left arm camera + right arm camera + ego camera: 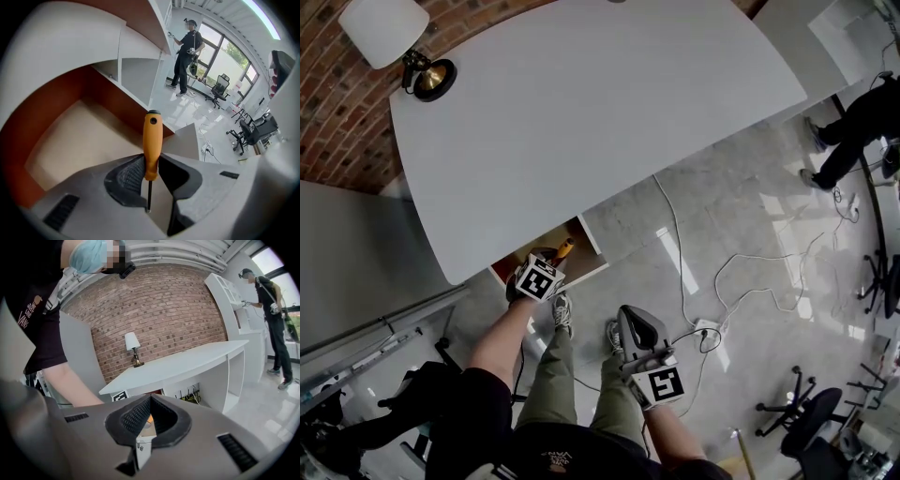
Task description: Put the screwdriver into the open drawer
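Observation:
The screwdriver (153, 140) has an orange handle and a thin dark shaft. My left gripper (151, 163) is shut on the lower end of the handle, which points forward over the open drawer (70, 140). That drawer has a tan bottom and red-brown walls. In the head view, the left gripper (542, 274) hangs at the drawer (591, 246) under the white desk (581, 112), and the orange screwdriver (565, 248) pokes out toward it. My right gripper (631, 323) is lower, over the floor, and its jaws (150, 401) are shut on nothing.
A lamp (394, 37) stands at the desk's far left corner by a brick wall. White cables and a power strip (705, 330) lie on the tiled floor to the right. Another person (862, 122) stands far right near office chairs (811, 412).

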Demonstrator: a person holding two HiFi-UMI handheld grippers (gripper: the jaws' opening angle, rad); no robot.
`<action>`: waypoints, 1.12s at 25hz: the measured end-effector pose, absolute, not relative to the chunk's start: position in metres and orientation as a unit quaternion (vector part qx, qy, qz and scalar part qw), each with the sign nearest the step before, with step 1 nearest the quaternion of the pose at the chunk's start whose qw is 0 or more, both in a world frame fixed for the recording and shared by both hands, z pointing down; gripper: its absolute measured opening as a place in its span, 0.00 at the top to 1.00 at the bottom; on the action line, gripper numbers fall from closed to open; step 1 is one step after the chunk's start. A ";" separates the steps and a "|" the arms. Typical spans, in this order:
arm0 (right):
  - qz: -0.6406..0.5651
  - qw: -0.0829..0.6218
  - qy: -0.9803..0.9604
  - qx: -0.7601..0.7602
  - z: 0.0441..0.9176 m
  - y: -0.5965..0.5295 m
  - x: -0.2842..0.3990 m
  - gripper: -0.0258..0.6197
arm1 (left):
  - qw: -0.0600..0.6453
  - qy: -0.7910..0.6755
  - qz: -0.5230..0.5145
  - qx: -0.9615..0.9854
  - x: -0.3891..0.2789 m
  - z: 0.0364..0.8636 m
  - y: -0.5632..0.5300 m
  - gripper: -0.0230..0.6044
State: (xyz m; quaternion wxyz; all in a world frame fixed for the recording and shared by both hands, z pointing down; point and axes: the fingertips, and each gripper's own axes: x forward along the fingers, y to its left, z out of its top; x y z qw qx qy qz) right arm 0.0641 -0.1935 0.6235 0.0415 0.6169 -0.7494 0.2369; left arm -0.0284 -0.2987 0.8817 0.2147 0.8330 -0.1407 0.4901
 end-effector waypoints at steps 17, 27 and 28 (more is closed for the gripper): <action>0.260 0.048 -0.733 0.626 0.661 -0.186 0.081 0.96 | 0.225 -0.134 0.586 0.767 -0.036 0.950 -0.311 0.81; 0.269 0.055 -0.732 0.623 0.672 -0.183 0.086 0.96 | 0.220 -0.130 0.599 0.759 -0.037 0.966 -0.311 0.81; 0.270 0.054 -0.732 0.623 0.672 -0.183 0.086 0.96 | 0.218 -0.133 0.599 0.759 -0.038 0.967 -0.312 0.81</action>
